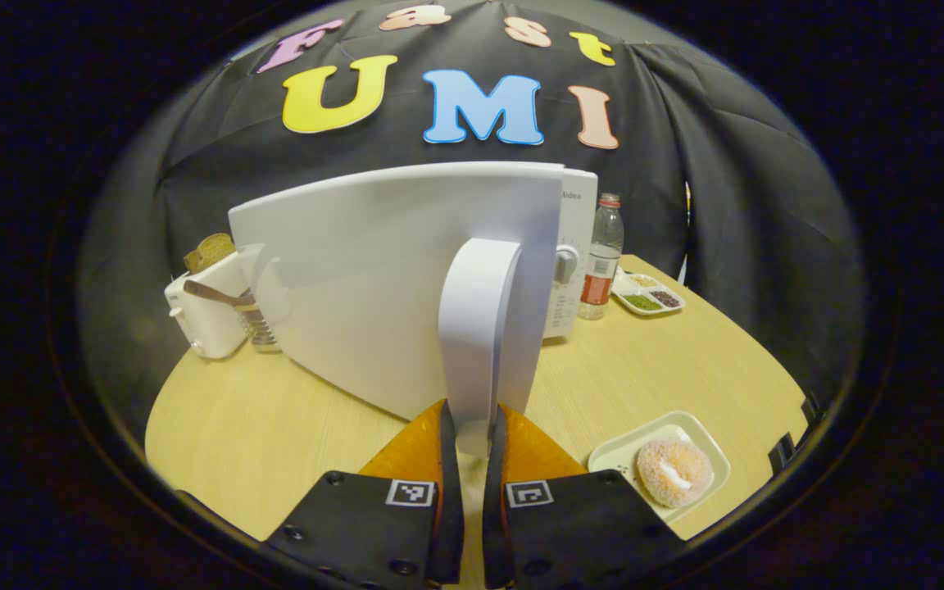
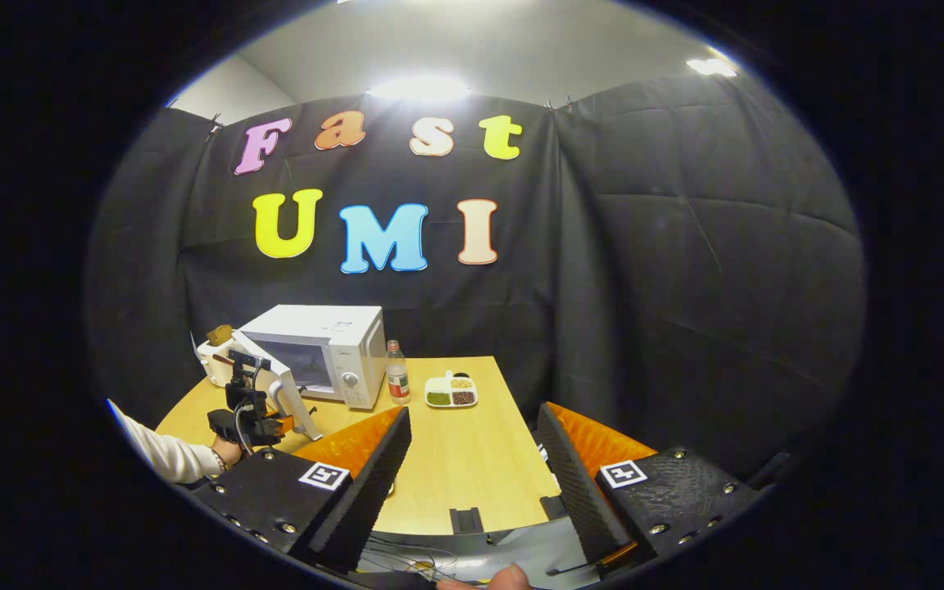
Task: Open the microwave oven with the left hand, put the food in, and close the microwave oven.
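The white microwave [image 1: 577, 238] stands at the back of the wooden table [image 1: 292, 418], and its door [image 1: 374, 279] is swung out toward me. My left gripper [image 1: 472, 430] is shut on the lower end of the door's upright handle [image 1: 478, 319]. A sugared donut [image 1: 673, 472] lies on a small white plate [image 1: 669, 424] at the front right. In the right gripper view the microwave [image 2: 324, 348] has its door [image 2: 290, 395] ajar, with the left gripper [image 2: 247, 418] and a white-sleeved arm [image 2: 165, 455] at it. My right gripper [image 2: 474, 414] hangs open and holds nothing above the table's near edge.
A white toaster [image 1: 206, 315] with bread in it stands left of the microwave. A water bottle [image 1: 603, 258] and a divided snack tray [image 1: 648, 293] sit to the microwave's right. The black cloth wall closes in the back and right.
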`<state>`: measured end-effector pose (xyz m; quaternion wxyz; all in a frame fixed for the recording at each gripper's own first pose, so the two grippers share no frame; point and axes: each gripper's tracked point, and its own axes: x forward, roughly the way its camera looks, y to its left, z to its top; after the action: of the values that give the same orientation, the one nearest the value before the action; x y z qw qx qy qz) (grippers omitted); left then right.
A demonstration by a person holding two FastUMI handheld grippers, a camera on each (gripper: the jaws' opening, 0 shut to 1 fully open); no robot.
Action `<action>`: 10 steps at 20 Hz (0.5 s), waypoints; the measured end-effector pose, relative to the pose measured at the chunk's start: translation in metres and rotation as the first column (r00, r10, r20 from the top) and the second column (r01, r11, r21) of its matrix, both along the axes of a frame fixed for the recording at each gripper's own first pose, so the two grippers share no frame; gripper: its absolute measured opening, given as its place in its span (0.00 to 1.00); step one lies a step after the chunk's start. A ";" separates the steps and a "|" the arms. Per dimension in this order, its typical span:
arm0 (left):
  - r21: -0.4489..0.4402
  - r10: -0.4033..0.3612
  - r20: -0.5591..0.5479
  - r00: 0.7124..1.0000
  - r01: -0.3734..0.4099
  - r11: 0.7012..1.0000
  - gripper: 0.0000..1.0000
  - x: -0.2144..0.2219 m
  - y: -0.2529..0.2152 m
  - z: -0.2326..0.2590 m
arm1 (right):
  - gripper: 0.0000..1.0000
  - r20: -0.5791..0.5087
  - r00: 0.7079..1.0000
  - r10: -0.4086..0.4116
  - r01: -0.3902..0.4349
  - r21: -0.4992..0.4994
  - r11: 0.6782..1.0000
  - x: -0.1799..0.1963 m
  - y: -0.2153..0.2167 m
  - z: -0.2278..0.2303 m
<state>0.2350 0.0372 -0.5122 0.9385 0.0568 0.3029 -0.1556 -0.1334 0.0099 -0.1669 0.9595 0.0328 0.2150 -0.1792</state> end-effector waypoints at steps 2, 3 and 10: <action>0.001 -0.018 0.015 1.000 0.018 1.000 0.18 -0.012 0.014 0.004 | 0.96 -0.017 1.000 0.007 -0.007 0.015 1.000 0.007 0.016 -0.008; -0.006 -0.025 0.020 0.999 0.026 1.000 0.18 -0.018 0.020 0.004 | 0.96 -0.027 0.999 0.017 -0.017 0.011 1.000 0.015 0.023 -0.013; -0.073 -0.122 0.036 0.992 0.124 0.990 0.18 -0.042 0.059 0.008 | 0.96 -0.201 0.973 0.116 -0.111 0.039 0.993 0.085 0.095 -0.103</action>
<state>0.1928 0.0958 -0.5043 0.9332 0.0425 0.2782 -0.2236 -0.0485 0.1046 -0.2700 0.9406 0.0151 0.3157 -0.1236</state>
